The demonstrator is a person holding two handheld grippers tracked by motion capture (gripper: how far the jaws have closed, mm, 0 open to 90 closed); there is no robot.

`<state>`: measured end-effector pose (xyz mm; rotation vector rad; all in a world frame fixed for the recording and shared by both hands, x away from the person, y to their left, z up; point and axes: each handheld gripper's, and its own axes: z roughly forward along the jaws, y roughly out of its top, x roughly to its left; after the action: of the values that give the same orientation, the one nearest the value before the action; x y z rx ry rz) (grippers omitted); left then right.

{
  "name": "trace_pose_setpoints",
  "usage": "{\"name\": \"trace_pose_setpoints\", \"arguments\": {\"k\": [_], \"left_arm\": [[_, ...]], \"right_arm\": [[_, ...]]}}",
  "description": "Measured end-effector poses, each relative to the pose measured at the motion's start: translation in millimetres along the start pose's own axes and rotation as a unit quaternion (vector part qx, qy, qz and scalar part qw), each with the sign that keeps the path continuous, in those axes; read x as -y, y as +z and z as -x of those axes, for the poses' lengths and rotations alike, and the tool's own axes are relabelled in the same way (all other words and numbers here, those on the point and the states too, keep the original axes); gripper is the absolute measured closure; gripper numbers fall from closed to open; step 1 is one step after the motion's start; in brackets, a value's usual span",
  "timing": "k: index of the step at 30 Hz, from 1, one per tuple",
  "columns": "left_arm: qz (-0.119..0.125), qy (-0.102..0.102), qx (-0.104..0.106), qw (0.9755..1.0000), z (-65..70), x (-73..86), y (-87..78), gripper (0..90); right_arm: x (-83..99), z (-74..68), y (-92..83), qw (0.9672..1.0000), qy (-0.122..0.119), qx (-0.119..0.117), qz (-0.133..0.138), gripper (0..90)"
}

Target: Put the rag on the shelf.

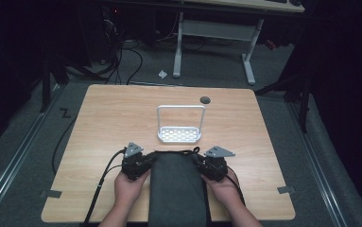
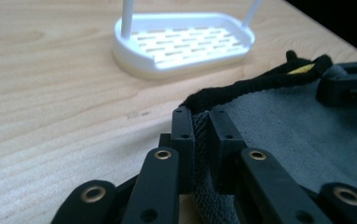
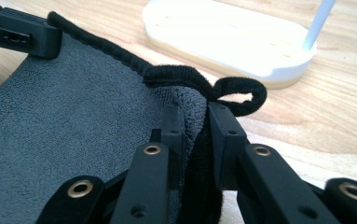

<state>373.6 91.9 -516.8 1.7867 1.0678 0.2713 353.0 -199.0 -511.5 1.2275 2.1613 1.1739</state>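
**Towel pinched at both far corners, rack waiting ahead**

The grey towel lay flat on the near part of the wooden table, between the person's hands, its black-trimmed far edge facing the white rack just beyond. Holding both far corners probably served to keep that edge taut for lifting toward the rack. The left gripper had its jaws nearly together, clamped on the towel's left corner. The right gripper pinched the right corner, beside a small hanging loop.
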Motion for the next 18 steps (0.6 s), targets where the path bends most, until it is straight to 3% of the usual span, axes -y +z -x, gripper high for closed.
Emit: {"name": "trace_pose_setpoints", "arguments": {"k": [7,18], "left_arm": [[0.032,0.021,-0.001,0.9993,10.5,-12.9,-11.6,82.4],[0.072,0.044,0.006,0.9964,24.0,-45.8,-30.1,82.6]], "right_arm": [[-9.0,-3.6,-13.7,0.9992,-0.016,0.015,0.033,78.0],[-33.0,-7.4,-31.6,0.9951,-0.047,0.032,0.081,77.8]]}}
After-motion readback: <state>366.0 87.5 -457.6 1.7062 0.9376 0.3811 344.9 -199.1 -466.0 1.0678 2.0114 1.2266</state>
